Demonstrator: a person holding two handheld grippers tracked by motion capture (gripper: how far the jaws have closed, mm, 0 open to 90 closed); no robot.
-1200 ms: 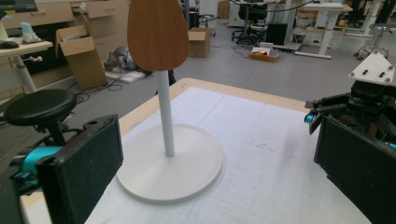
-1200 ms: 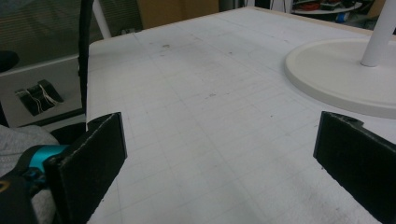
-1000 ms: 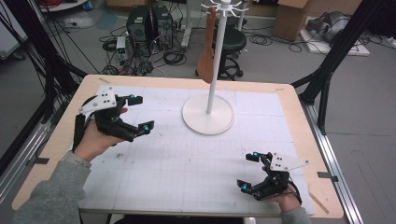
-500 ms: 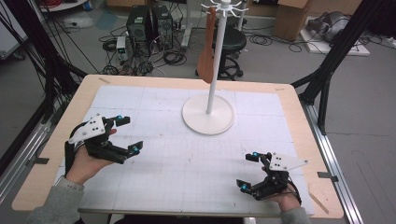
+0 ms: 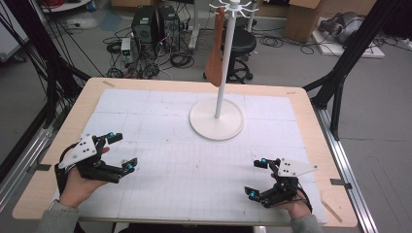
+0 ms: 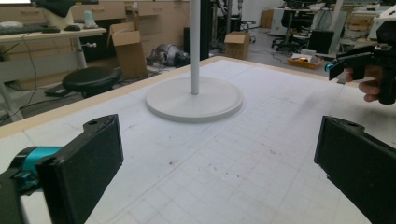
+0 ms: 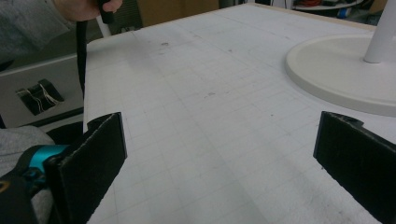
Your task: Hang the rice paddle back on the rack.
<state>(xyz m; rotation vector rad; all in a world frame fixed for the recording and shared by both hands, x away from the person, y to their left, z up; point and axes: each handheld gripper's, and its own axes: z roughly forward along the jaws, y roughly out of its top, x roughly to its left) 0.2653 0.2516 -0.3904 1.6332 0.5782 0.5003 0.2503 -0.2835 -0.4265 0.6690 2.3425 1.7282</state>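
Left tongs (image 5: 119, 151): released, jaws wide apart, nothing between them. They've pulled back over the last second, from up near the far-left part of the worktop (image 5: 311, 121) toward the person's near edge, now low over the white grid mat (image 5: 160, 111) at the left front. Left hand (image 5: 80, 182) wraps the grip from below. Seen from the left gripper view, they point across the mat at the stand's base (image 6: 194, 100), well apart from it.

Middle: white stand (image 5: 221, 92) sits upright on its round base at the far centre of the mat, unmoved. A brown spatula-shaped thing (image 5: 214, 53) hangs from one of the top hooks, on the far-left side of the pole, clear of the worktop. Too small to say exactly what it is.

Right tongs (image 5: 256, 178): also released, jaws spread, empty. Parked at the near-right of the mat, same spot as a second ago. Right gripper view shows bare mat between the jaws and the base edge (image 7: 345, 70) off to one side.

Read: the hanging thing is on its hook, both tongs are empty and backed off to the near edge. Looks like a retreat to rest after a hang, or a reset before the next reach. Nothing left on the mat to pick up.
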